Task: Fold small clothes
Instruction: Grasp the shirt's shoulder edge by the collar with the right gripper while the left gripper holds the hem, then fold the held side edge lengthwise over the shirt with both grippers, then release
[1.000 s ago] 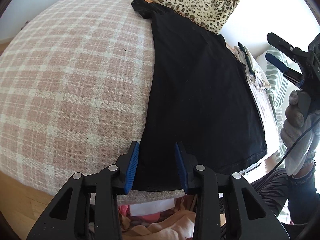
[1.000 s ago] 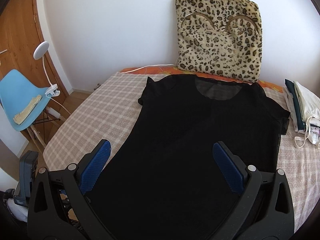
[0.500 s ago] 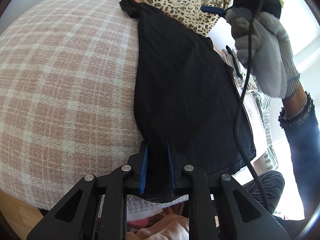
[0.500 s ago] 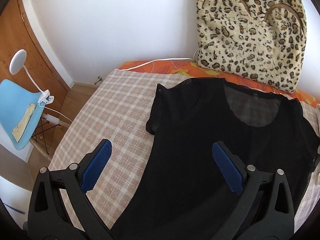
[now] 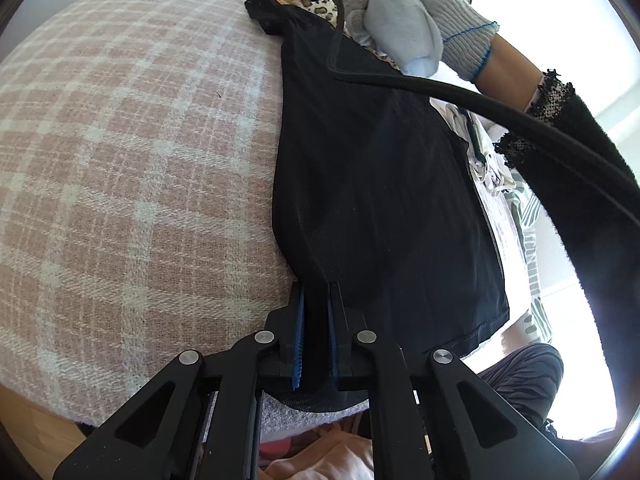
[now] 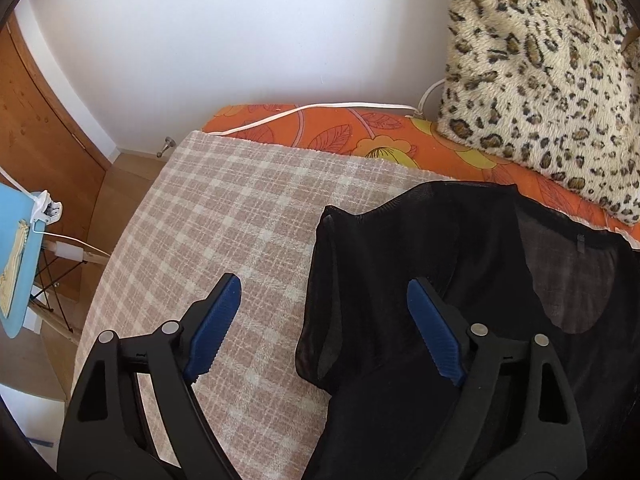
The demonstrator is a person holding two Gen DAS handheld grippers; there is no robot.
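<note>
A black sheer shirt (image 5: pixel 380 184) lies flat on the plaid blanket (image 5: pixel 140 160), neck towards the far wall. My left gripper (image 5: pixel 316 292) is at the shirt's near left hem corner. Its jaws are closing and the blue pads pinch the fabric, which bunches between them. In the right wrist view my right gripper (image 6: pixel 324 284) hovers over the shirt's left short sleeve (image 6: pixel 320 320). Its jaws are closing but still wide, one pad over the blanket (image 6: pixel 224 208), the other over the shirt (image 6: pixel 460 248). The pads do not press on the cloth. A gloved hand (image 5: pixel 400 20) carries that gripper.
A leopard-print cushion (image 6: pixel 540 80) leans on the wall behind the shirt, on an orange sheet (image 6: pixel 340 132) with a white cable. Folded clothes (image 5: pixel 488 160) lie right of the shirt. A blue chair (image 6: pixel 16 260) stands left of the bed. A black cable (image 5: pixel 480 100) crosses above the shirt.
The left jaws have closed onto the hem corner, gathering the fabric. The right gripper has travelled from the near edge towards the far left sleeve, come lower, and its jaws have narrowed a little.
</note>
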